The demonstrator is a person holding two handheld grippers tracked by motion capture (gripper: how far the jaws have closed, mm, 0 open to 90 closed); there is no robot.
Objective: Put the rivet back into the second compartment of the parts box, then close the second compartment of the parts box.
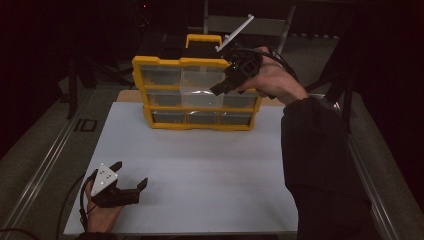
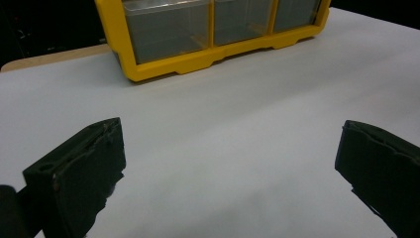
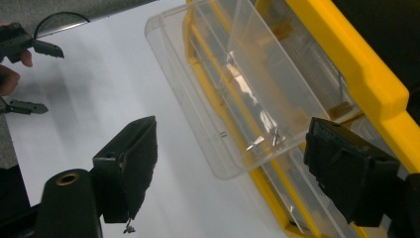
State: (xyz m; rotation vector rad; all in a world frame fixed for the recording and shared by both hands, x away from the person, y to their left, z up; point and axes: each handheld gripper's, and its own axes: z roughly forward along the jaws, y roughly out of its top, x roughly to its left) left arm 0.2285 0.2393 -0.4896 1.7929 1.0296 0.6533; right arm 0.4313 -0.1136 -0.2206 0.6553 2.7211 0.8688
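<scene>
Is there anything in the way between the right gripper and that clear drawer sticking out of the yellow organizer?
Nothing visible. The right gripper is open, its jaws straddling the pulled-out clear drawer of the yellow organizer, with no object between them and the drawer's front wall.

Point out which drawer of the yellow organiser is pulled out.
The middle drawer of the yellow organiser, centre column, middle row: it juts forward under the open right gripper, with small metal bits inside. The other drawers sit flush.
</scene>
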